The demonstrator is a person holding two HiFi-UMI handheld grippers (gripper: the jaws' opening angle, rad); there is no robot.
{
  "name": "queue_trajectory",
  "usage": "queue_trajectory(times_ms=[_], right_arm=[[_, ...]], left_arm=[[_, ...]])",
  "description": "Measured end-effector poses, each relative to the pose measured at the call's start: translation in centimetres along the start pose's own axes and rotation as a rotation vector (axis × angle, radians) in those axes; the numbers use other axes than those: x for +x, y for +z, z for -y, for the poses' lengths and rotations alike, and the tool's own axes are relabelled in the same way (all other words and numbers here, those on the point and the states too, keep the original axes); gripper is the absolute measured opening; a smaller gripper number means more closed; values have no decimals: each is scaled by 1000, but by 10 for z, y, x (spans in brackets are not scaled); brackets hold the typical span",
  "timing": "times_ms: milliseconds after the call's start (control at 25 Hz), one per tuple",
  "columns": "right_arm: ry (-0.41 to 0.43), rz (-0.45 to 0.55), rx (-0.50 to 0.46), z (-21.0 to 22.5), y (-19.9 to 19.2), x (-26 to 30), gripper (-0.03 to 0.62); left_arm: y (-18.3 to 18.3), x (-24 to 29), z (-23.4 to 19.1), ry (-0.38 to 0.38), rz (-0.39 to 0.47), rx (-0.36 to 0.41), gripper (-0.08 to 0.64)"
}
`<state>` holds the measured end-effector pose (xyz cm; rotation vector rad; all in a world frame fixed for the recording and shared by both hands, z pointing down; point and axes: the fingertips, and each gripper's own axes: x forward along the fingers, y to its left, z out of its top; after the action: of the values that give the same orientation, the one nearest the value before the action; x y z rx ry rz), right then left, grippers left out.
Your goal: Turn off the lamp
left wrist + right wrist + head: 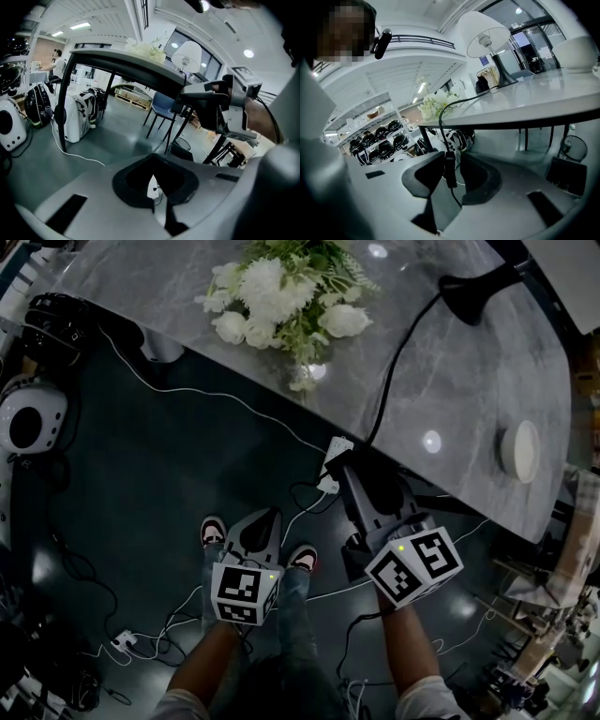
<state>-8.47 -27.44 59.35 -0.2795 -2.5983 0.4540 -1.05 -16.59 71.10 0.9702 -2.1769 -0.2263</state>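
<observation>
The lamp (483, 33) has a white shade and a black base (469, 292) and stands on the grey marble table (141, 296). Its black cable (394, 371) drops over the table's near edge. An inline switch (449, 177) hangs on that cable, below the tabletop. My right gripper (451, 164) is open around the switch, which sits close to the left pad with a gap on the other side. In the head view my right gripper (354, 468) points at the table edge, beside a white power strip (335, 457). My left gripper (265, 518) hangs lower, shut and empty, pointing under the table.
White flowers (281, 292) stand mid-table and a white round object (520, 451) lies near the right edge. Helmets (28, 418) sit at the left on the floor. Loose cables (141, 643) trail across the dark floor around the person's shoes (214, 531). A blue chair (164, 103) stands beyond the table.
</observation>
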Motion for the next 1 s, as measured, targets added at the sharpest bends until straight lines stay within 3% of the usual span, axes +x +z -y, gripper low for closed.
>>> queue_trajectory(times_ms=[440,640,840,1000], right_arm=[[-37,42,36,4,-7,-31,98],[-79,12,94,13,-34,-44,92],[-155,-32,167,29,-73,-53,44],[-168,-68,240,33,-105,-59,5]], left_arm=[[-10,0,12,-7,-12,11,-5],[-13,2,21,-15,-12,14,-5],[-20,5,23,-12,-21,13,-5],[-27,6,26,-9,-25,12,-5]])
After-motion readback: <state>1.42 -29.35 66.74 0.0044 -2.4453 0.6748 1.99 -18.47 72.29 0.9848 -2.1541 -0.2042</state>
